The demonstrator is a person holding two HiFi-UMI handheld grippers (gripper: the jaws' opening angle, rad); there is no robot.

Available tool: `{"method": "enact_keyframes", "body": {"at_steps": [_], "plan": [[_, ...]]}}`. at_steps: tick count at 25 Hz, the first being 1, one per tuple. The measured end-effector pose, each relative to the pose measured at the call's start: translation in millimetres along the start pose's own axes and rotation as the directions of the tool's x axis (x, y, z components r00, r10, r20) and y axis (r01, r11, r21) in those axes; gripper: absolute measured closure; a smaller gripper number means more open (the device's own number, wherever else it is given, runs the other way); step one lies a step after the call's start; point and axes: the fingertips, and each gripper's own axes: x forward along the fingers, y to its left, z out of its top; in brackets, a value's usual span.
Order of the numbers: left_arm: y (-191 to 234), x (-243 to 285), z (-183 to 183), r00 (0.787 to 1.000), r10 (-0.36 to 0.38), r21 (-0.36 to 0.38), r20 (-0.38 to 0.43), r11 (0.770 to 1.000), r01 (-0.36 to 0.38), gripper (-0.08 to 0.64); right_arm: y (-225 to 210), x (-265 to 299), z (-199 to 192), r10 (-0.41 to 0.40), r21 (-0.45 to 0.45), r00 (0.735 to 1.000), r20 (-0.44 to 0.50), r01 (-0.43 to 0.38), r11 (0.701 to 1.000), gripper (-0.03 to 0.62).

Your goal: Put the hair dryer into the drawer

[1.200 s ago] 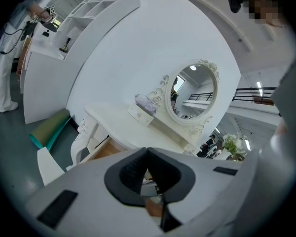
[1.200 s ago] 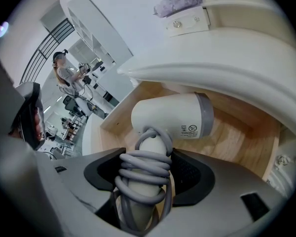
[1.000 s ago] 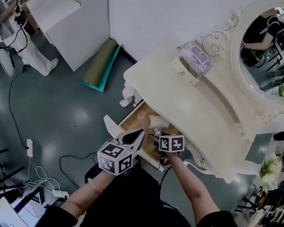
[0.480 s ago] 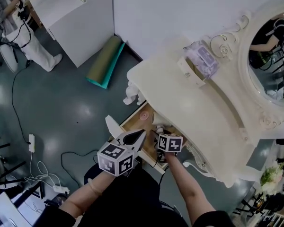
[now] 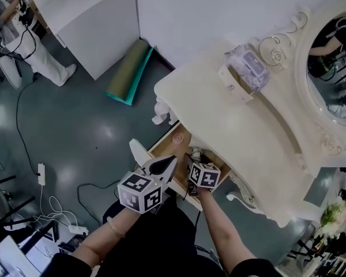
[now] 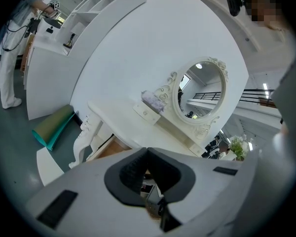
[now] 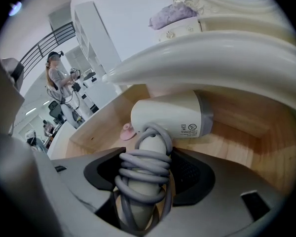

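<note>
From the head view, there was one cream counter with one round mirror at its back. One small purple box sat on top, near the mirror. One wooden drawer stood open below the counter's edge. One small pink thing lay in it. Two claws were near the drawer. The left claw hung just over the drawer's front corner. The right claw pointed down into the drawer, partly under the counter's edge. One green rolled mat lay on the floor by the wall. One person stood far off.

From the left gripper view, the left claw had its two jaws closed together at the tips. It held nothing. Past it were the counter, the mirror and the mat.

From the right gripper view, the right claw had its two jaws fairly wide, and they squeezed the handle of one white dryer. One grey cord was wound round that handle, between the jaws. The dryer's fat head was inside the drawer, above its wooden bottom and under the counter's edge. I could not tell whether it touched the wood. The pink thing lay just beside the dryer's head.
</note>
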Motion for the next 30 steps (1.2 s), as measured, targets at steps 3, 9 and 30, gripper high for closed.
{"method": "enact_keyframes", "body": {"at_steps": [3, 9, 30], "plan": [[2, 1, -2, 1.000, 0.004, -0.001, -0.009, 1.000, -0.004, 0.557, -2, 4, -5, 0.003, -0.008, 1.000, -0.026, -0.003, 1.000, 0.295], [-1, 3, -8, 1.000, -0.008, 0.003, -0.027, 1.000, 0.008, 0.557, -6, 10, -10, 0.014, -0.024, 0.999, -0.036, -0.014, 1.000, 0.293], [-9, -1, -11, 0.999, -0.041, 0.017, -0.030, 0.999, 0.041, 0.557, 0, 7, -13, 0.081, 0.031, 0.992, -0.093, -0.079, 0.996, 0.164]]}}
